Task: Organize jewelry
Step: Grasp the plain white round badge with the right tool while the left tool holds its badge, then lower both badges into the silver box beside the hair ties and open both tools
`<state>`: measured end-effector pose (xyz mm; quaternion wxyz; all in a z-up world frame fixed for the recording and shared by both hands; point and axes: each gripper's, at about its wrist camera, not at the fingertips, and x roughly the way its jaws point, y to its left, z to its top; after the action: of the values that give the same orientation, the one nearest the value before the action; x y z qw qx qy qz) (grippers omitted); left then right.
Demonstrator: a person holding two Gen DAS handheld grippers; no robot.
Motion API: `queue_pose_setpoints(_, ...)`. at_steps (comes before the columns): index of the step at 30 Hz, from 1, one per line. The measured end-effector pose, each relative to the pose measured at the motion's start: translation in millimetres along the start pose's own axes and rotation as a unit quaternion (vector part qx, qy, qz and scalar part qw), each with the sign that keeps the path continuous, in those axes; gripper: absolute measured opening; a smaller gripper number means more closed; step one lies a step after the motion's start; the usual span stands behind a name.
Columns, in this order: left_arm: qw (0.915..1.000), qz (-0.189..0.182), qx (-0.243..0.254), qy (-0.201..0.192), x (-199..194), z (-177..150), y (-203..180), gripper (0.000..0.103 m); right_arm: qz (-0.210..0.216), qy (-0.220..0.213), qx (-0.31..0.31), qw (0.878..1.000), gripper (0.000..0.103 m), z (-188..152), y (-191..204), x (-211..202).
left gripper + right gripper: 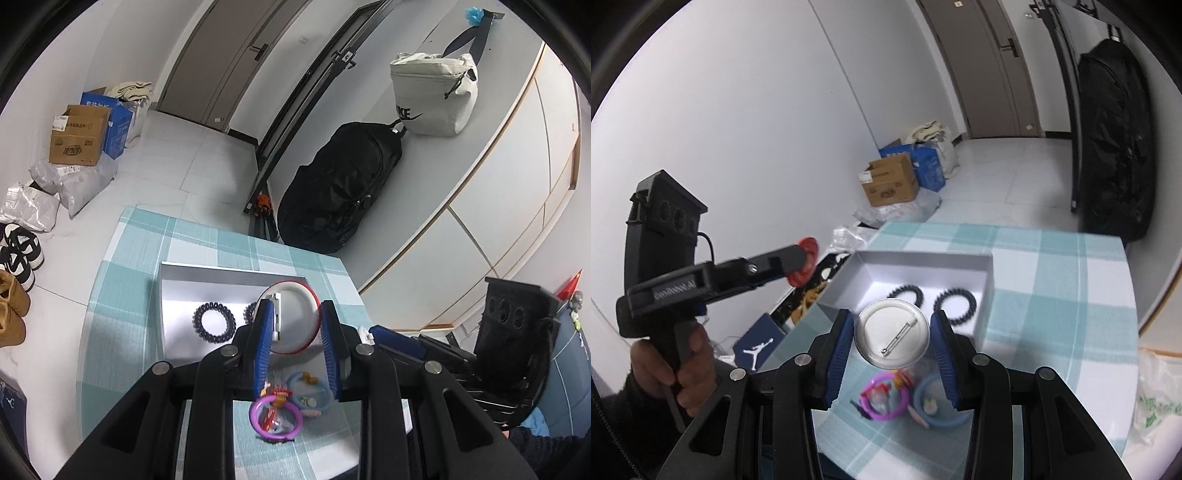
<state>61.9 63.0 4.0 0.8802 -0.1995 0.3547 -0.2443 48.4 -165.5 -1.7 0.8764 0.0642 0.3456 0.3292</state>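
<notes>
My left gripper is shut on a round badge with a red rim, its white back and pin facing me. From the right wrist view that same left gripper hangs left of the table with the red badge edge-on. My right gripper is shut on a silver-backed pin badge above the table. Behind it a grey open box holds two black spiral hair ties. Under the grippers lie a purple ring and a blue ring with small trinkets.
The table wears a teal checked cloth. A black backpack and a white bag hang on the wall beyond it. Cardboard boxes, plastic parcels and shoes sit on the floor at the left. A person's hand grips the left handle.
</notes>
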Motion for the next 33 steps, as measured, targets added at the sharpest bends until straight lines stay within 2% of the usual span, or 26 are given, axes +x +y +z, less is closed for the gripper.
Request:
queue_pose_setpoints(10,0.9989,0.042,-0.010,0.017,24.9,11.1,12.9,0.020,0.025,0.011,0.005,1.000,0.042,27.8,-16.9,33.5)
queue_pose_setpoints(17,0.9971,0.029,-0.047,0.052,46.6,15.7,24.6,0.020,0.038,0.021,0.013,0.999,0.042,42.9,-31.8,59.0)
queue_pose_setpoints(24,0.9960,0.032,-0.041,0.073,61.4,18.7,20.6,0.020,0.037,0.046,0.034,0.998,0.042,44.7,-46.4,79.4)
queue_pose_setpoints(33,0.9944,0.039,-0.042,0.089,71.4,19.1,18.9,0.020,0.042,0.056,0.060,0.996,0.042,43.9,-59.0,88.5)
